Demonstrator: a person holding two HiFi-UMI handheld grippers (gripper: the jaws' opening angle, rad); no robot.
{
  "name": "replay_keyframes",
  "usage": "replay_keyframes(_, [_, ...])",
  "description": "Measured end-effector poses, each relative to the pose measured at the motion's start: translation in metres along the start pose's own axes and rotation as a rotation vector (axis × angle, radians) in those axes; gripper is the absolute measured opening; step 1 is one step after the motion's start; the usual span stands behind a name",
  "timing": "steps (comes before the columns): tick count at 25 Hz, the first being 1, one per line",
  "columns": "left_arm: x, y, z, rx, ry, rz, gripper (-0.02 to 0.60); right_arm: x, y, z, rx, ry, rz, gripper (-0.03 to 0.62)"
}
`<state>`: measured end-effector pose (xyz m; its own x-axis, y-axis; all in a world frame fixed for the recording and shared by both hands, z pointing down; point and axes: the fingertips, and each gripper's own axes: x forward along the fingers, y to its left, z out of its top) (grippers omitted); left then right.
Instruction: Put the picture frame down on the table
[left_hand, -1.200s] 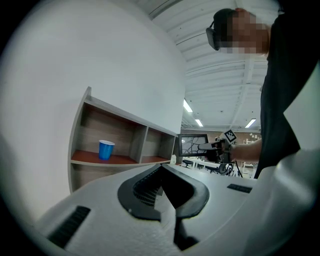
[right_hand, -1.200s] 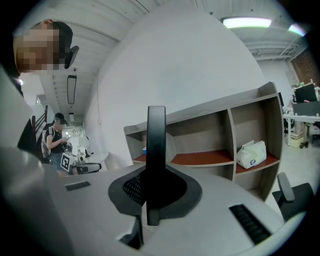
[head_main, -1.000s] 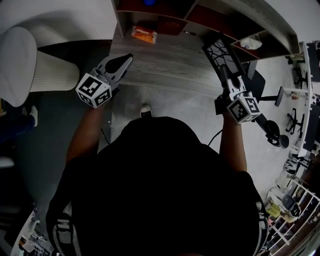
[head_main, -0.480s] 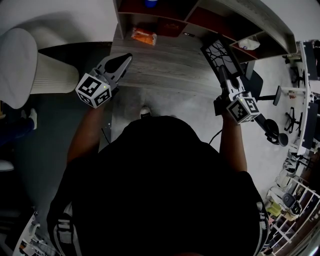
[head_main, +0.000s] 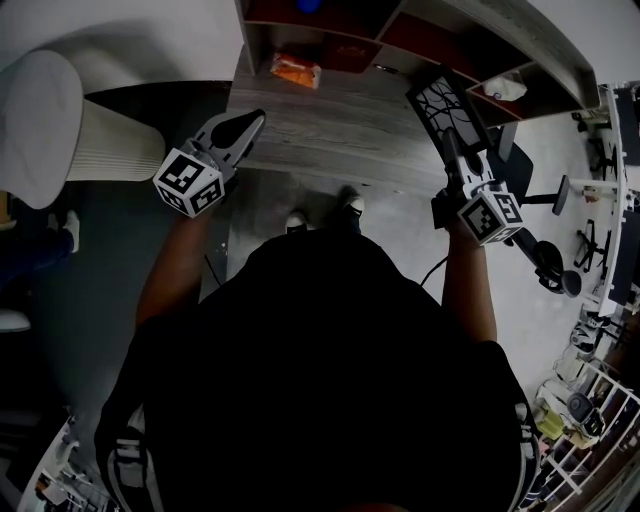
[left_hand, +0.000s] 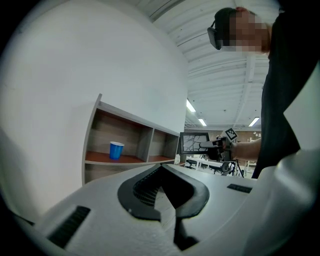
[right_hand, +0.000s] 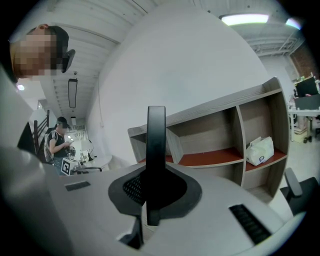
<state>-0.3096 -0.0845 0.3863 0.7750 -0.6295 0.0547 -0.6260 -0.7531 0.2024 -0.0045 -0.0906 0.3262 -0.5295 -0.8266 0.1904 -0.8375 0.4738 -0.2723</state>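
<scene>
The picture frame (head_main: 443, 105) is gripped by its edge between the closed jaws of the right gripper (head_main: 450, 145). It is raised over the right end of the table (head_main: 330, 125) and is not yet set down, and its place is unchanged from a second ago. The left gripper (head_main: 248, 122) is held at the table's left edge as before, jaws together on nothing. A second shoe (head_main: 350, 203) has come into view below the table edge.
</scene>
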Motion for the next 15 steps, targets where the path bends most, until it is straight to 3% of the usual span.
replay_keyframes(15, [0.022, -0.022, -0.002, 0.034, 0.063, -0.018, 0.016, -0.013, -0.026, 0.013, 0.039, -0.048, 0.016, 0.018])
